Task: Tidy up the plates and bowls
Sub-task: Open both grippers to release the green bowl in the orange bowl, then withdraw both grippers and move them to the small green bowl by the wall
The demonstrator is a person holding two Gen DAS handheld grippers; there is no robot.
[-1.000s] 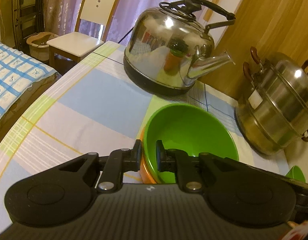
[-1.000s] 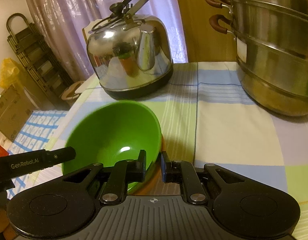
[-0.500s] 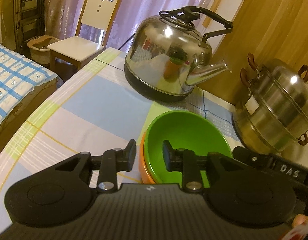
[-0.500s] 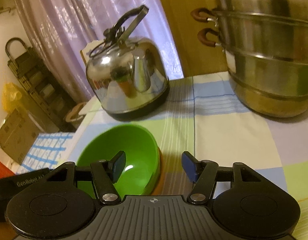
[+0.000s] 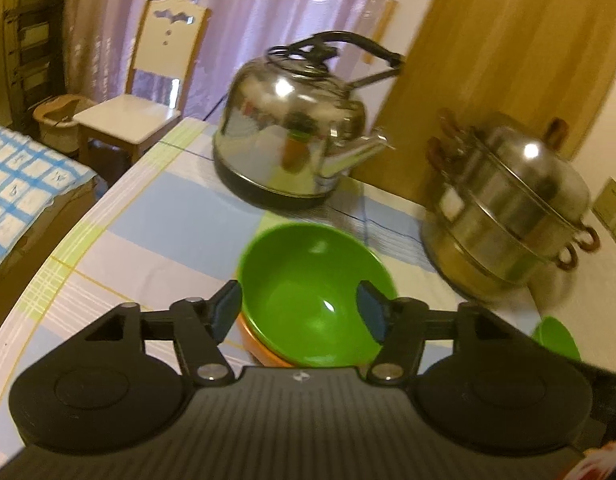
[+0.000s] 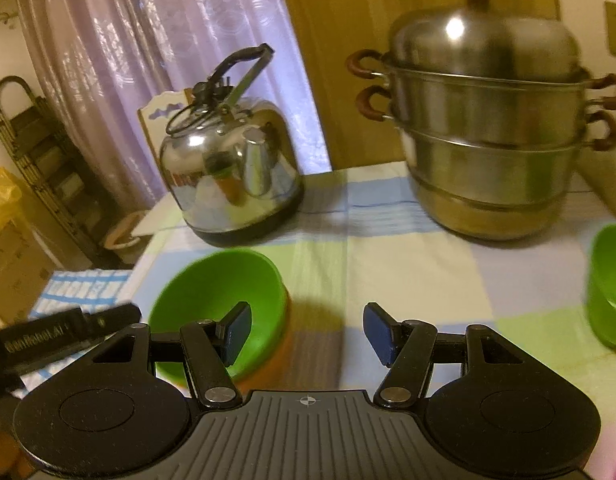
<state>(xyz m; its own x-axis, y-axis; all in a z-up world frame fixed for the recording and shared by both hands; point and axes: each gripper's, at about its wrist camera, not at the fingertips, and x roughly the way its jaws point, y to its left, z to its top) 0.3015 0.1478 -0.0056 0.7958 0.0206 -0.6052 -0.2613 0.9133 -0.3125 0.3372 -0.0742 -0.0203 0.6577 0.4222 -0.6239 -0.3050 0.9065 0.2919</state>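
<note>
Nesting bowls — green bowl sits inside the orange bowl.
Left gripper opening, right gripper released — neither grips anything.

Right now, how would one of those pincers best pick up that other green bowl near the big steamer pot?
Probably by its rim: the second green bowl sits upright and open, so one finger could go inside, one outside, coming down from above at the near edge, away from the steamer pot.
</note>
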